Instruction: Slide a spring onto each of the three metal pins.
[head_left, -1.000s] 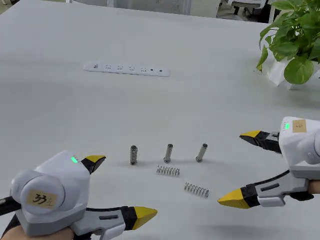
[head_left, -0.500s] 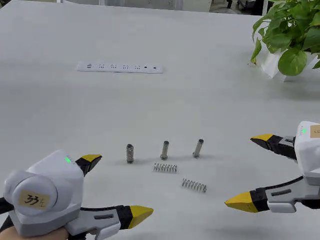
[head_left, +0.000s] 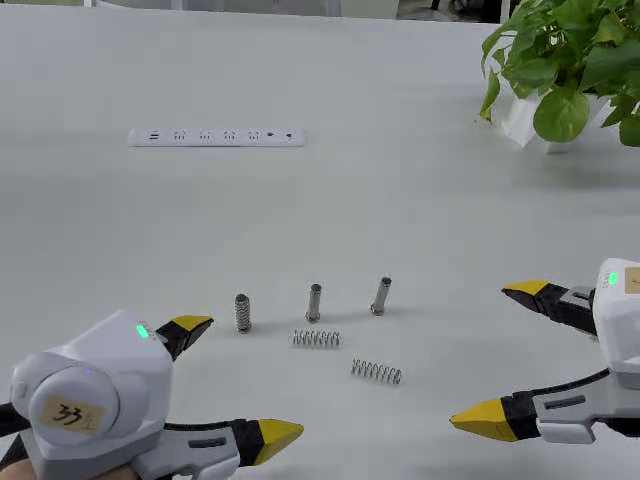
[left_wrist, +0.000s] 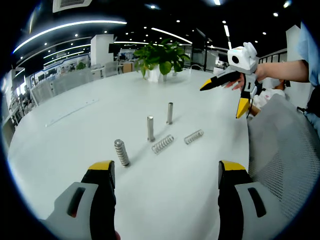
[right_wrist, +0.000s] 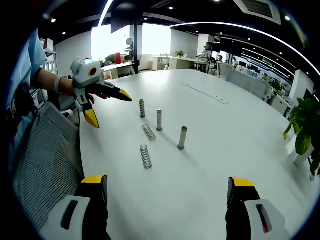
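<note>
1. Head view: we take the bare middle pin (head_left: 314, 301) as our mark. Left of it stands the loaded pin (head_left: 242, 313), already wearing its spring, and right of it the bare right pin (head_left: 381, 295). The near spring (head_left: 316, 339) lies just in front of it and the far spring (head_left: 376, 372) lies front-right, both handy for loading. The left gripper (head_left: 240, 378) hovers front-left and the right gripper (head_left: 495, 354) front-right, both released and empty.
2. Left gripper view: our jaws gape level toward the middle pin, holding nothing.
3. Right gripper view: our jaws are spread wide and empty, aimed at the middle pin across the far spring.
</note>
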